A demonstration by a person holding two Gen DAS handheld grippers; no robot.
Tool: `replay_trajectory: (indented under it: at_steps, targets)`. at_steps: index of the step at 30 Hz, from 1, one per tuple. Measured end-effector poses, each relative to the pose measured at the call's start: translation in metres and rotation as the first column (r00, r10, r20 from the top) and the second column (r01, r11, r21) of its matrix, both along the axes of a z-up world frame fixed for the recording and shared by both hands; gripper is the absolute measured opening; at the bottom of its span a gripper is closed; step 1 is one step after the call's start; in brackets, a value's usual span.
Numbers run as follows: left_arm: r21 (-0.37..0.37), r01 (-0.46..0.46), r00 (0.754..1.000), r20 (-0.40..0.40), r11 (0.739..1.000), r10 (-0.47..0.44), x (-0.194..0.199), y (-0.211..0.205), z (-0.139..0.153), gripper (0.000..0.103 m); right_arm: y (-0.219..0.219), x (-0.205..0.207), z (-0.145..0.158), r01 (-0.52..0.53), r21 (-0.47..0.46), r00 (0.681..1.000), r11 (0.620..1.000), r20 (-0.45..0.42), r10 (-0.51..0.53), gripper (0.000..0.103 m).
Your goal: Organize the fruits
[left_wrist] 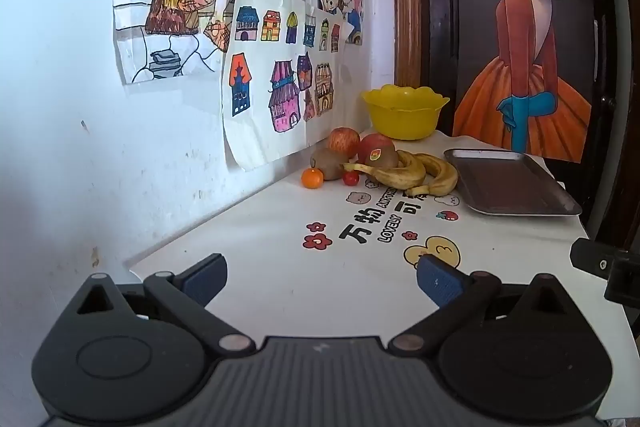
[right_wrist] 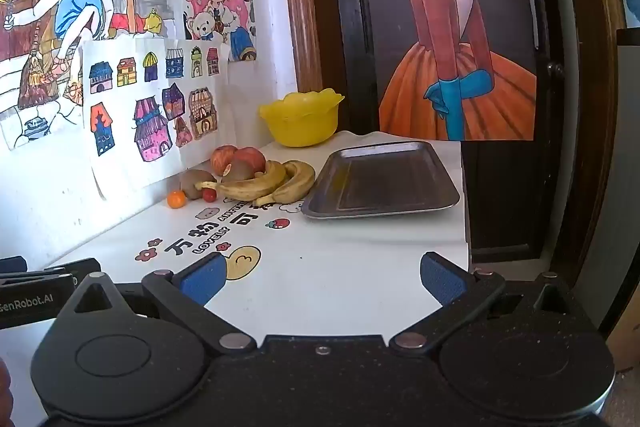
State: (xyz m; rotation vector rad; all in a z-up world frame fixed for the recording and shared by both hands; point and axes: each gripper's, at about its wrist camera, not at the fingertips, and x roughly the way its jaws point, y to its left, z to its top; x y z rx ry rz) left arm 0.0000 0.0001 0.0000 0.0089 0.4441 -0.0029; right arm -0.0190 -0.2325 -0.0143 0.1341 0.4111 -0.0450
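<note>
A pile of fruit lies at the far side of the white table by the wall: two bananas [left_wrist: 416,173] [right_wrist: 272,183], two red apples [left_wrist: 374,147] [right_wrist: 250,157], two kiwis [left_wrist: 328,165] [right_wrist: 194,183], a small orange [left_wrist: 312,178] [right_wrist: 176,199] and a cherry tomato [left_wrist: 351,178] [right_wrist: 208,194]. A yellow bowl [left_wrist: 405,113] [right_wrist: 302,117] stands behind them, empty as far as I see. A metal tray [left_wrist: 510,183] [right_wrist: 384,179] lies to their right. My left gripper [left_wrist: 322,277] and right gripper [right_wrist: 320,277] are both open and empty, well short of the fruit.
The table [left_wrist: 320,259] [right_wrist: 340,267] carries printed cartoon decals. Children's drawings [left_wrist: 276,83] hang on the white wall at left. A dark door with a poster [right_wrist: 460,67] stands behind the table. The table's right edge is near the tray.
</note>
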Motion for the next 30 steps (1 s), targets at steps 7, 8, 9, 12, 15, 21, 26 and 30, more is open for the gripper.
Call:
replay_trajectory:
  at_steps: [7, 8, 9, 12, 15, 21, 26, 30]
  targets:
    - [0.000, 0.006, 1.000, 0.001, 1.000, -0.006, -0.0008, 0.0028, 0.0008, 0.103, 0.0012, 0.0002, -0.0003, 0.000, -0.001, 1.000, 1.000, 0.000, 0.000, 0.102]
    - [-0.001, 0.008, 1.000, 0.003, 1.000, -0.007, -0.0014, 0.0038, 0.0011, 0.103, -0.0005, 0.0014, -0.0013, 0.000, 0.005, 1.000, 1.000, -0.006, 0.000, 0.102]
    - [-0.002, 0.009, 1.000, 0.004, 1.000, -0.009, -0.0022, 0.0051, 0.0015, 0.103, -0.0005, 0.0013, -0.0013, 0.000, 0.005, 1.000, 1.000, -0.005, 0.000, 0.102]
    - [0.003, 0.008, 1.000, 0.005, 1.000, -0.008, -0.0049, 0.0010, -0.0023, 0.103, -0.0006, 0.0015, -0.0013, 0.001, 0.005, 1.000, 1.000, -0.005, -0.001, 0.102]
    - [0.011, 0.007, 1.000, -0.003, 1.000, -0.007, 0.0006, -0.0016, -0.0034, 0.103, -0.0008, 0.0020, -0.0016, 0.001, 0.006, 1.000, 1.000, -0.009, -0.001, 0.102]
    - [0.014, 0.008, 1.000, -0.007, 1.000, -0.008, 0.0018, -0.0013, -0.0031, 0.103, -0.0012, 0.0023, -0.0019, 0.001, 0.007, 1.000, 1.000, -0.011, -0.001, 0.102]
    - [0.019, 0.007, 1.000, -0.010, 1.000, -0.007, 0.0007, -0.0030, -0.0049, 0.103, -0.0014, 0.0023, -0.0024, 0.001, 0.007, 1.000, 1.000, -0.012, -0.001, 0.102]
    - [0.020, 0.007, 1.000, -0.012, 1.000, -0.007, 0.0008, -0.0033, -0.0049, 0.103, -0.0014, 0.0020, -0.0026, 0.001, 0.008, 1.000, 1.000, -0.012, -0.001, 0.102]
